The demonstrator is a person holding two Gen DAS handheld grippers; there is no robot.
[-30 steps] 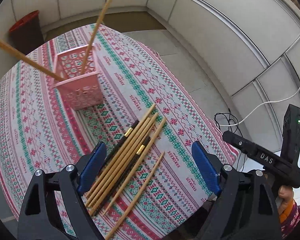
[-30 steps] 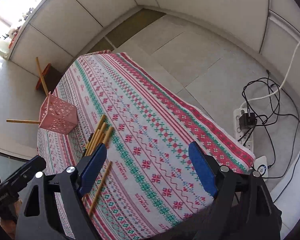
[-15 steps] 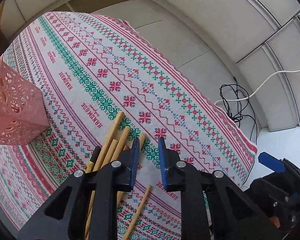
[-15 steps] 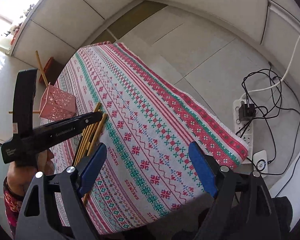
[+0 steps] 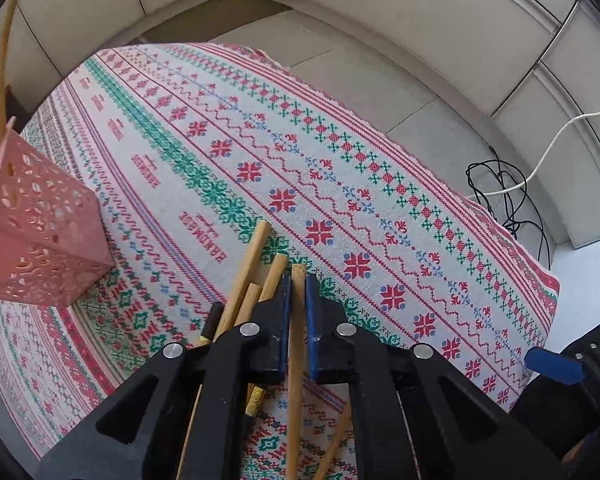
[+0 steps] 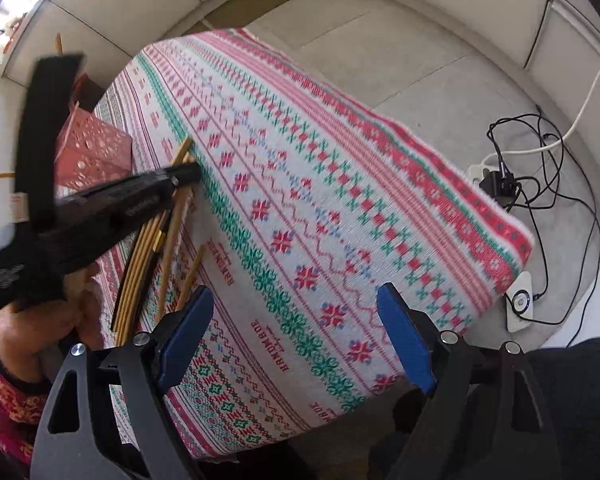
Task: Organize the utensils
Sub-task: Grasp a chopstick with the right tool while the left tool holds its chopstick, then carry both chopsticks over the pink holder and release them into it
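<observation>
Left wrist view: pink basket (image 5: 40,236) at far left with one chopstick (image 5: 0,64) standing in it, then the loose chopsticks (image 5: 248,276) on the tablecloth (image 5: 380,184), and the left gripper (image 5: 298,300), wide open a second ago, now has its blue pads pinched on a single chopstick (image 5: 297,344), so that one looks ready to lift toward the basket; the right gripper (image 6: 296,336) hovers wide open, holding nothing

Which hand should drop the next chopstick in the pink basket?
Left. Its tongs are shut on a light wooden chopstick, beside the pink perforated plastic basket. The right tongs are open, empty, farther off.
</observation>
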